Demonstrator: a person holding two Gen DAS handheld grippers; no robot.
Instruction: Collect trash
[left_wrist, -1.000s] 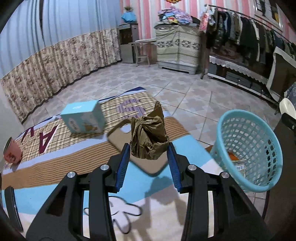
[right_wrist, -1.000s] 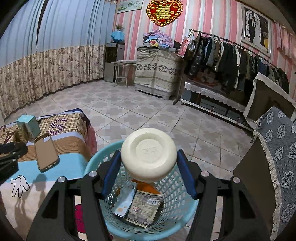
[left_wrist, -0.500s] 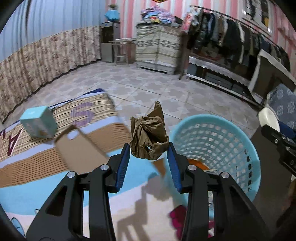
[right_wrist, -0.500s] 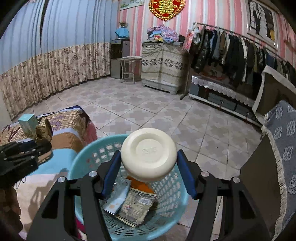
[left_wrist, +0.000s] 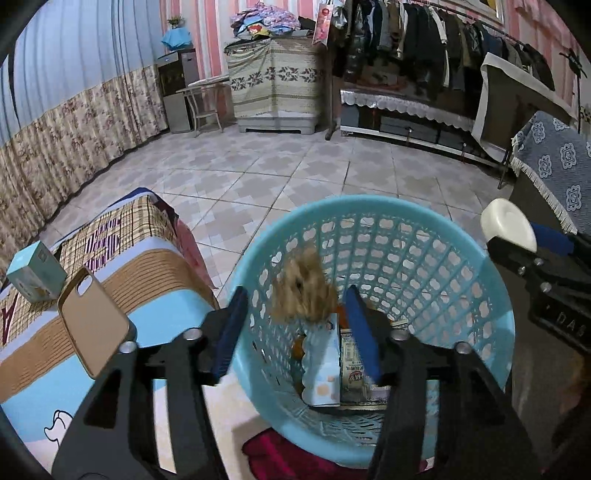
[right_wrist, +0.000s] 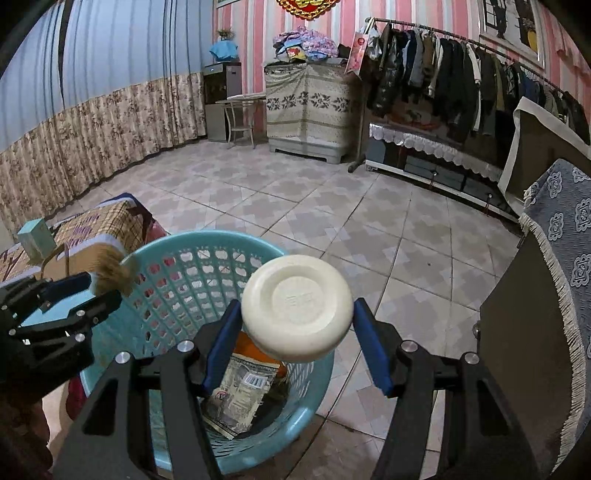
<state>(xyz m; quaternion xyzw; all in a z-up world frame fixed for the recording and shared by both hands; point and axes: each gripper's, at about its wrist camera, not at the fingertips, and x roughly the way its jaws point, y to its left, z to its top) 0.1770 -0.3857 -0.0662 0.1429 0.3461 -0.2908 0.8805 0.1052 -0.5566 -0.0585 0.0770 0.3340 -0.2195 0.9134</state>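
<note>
My left gripper (left_wrist: 295, 325) is open over the near rim of the blue mesh basket (left_wrist: 491, 295). The crumpled brown paper (left_wrist: 304, 291) is blurred between the fingers, loose and dropping into the basket. My right gripper (right_wrist: 295, 332) is shut on a round white lid (right_wrist: 297, 306) and holds it over the basket's right side (right_wrist: 317, 387). The basket holds a printed packet (right_wrist: 240, 391), a light blue carton (left_wrist: 321, 369) and something orange. The left gripper with the paper also shows in the right wrist view (right_wrist: 96, 291).
A table with a striped cloth (left_wrist: 110, 258) stands left of the basket, with a brown phone case (left_wrist: 92, 325) and a small teal box (left_wrist: 35, 269) on it. A chair with a blue patterned cover (right_wrist: 565, 240) stands at the right. Tiled floor lies beyond.
My left gripper moved right from the table to over the basket and opened, letting go of the brown paper. The right gripper stayed over the basket with the lid.
</note>
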